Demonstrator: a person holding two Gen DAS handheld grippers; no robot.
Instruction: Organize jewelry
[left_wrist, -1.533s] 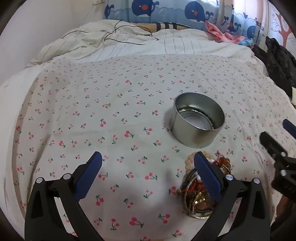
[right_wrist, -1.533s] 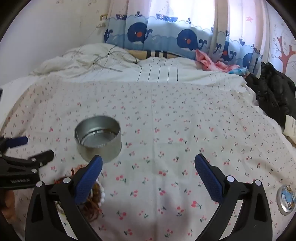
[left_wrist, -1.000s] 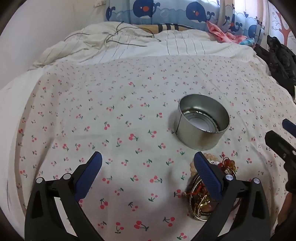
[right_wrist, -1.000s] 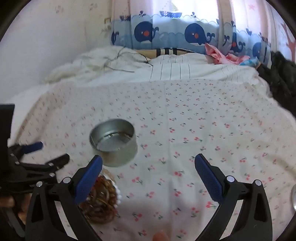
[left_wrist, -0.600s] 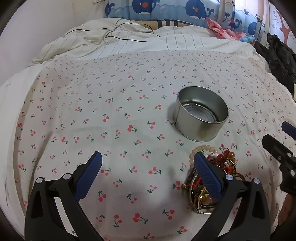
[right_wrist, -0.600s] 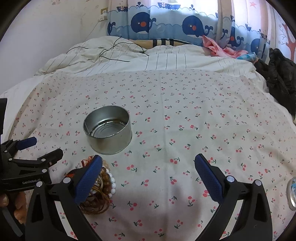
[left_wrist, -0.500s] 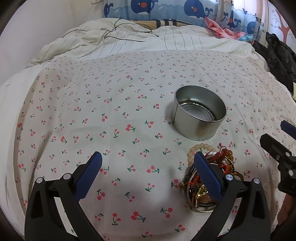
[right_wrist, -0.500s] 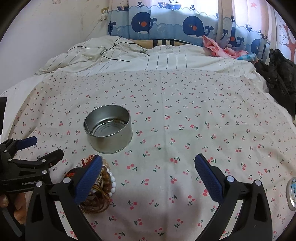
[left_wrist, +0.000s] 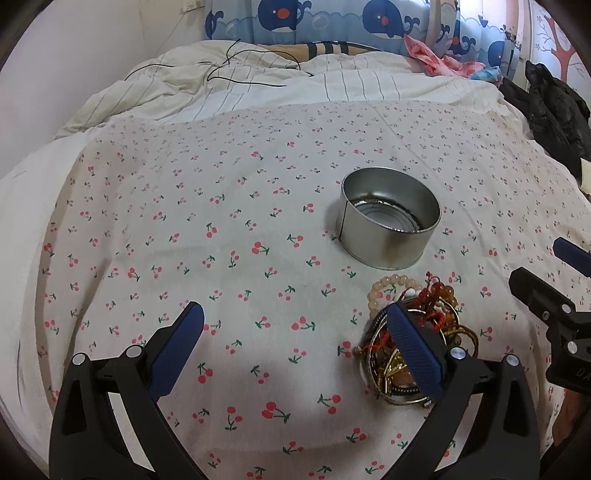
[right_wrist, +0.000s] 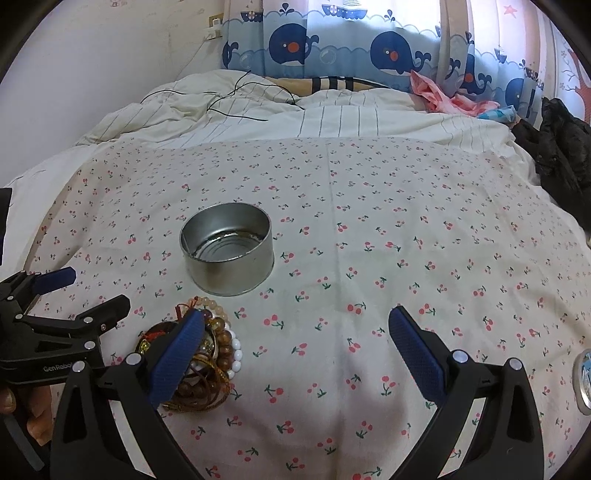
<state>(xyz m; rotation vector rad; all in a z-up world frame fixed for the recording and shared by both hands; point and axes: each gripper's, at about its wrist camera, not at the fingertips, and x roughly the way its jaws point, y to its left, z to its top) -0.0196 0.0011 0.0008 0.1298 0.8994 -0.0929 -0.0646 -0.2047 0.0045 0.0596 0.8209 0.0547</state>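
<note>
i have both tools over the white bedspread printed with small red cherries (left_wrist: 229, 229). my left gripper (left_wrist: 295, 332) has its blue-padded jaws spread wide with nothing between them, and my right gripper (right_wrist: 295, 336) is spread just as wide and just as empty.

the tangled heap of jewelry (left_wrist: 413, 332) (right_wrist: 207, 354) – pale beaded bracelets, brown wooden beads, gold bangles and red cord – lies on the cloth between the two tools. in the left wrist view my left gripper's right finger (left_wrist: 413, 350) crosses in front of the heap; in the right wrist view my right gripper's left finger (right_wrist: 177, 354) does the same. whether either pad touches the beads i cannot tell.

the round, shallow silver metal tin (left_wrist: 388, 221) (right_wrist: 227, 247) stands upright just beyond the heap, close to it, with only its ridged bottom showing inside.

at the right edge of the right wrist view a small round metal lid with a blue picture (right_wrist: 583, 380) lies on the cloth – well apart from the tin.
</note>
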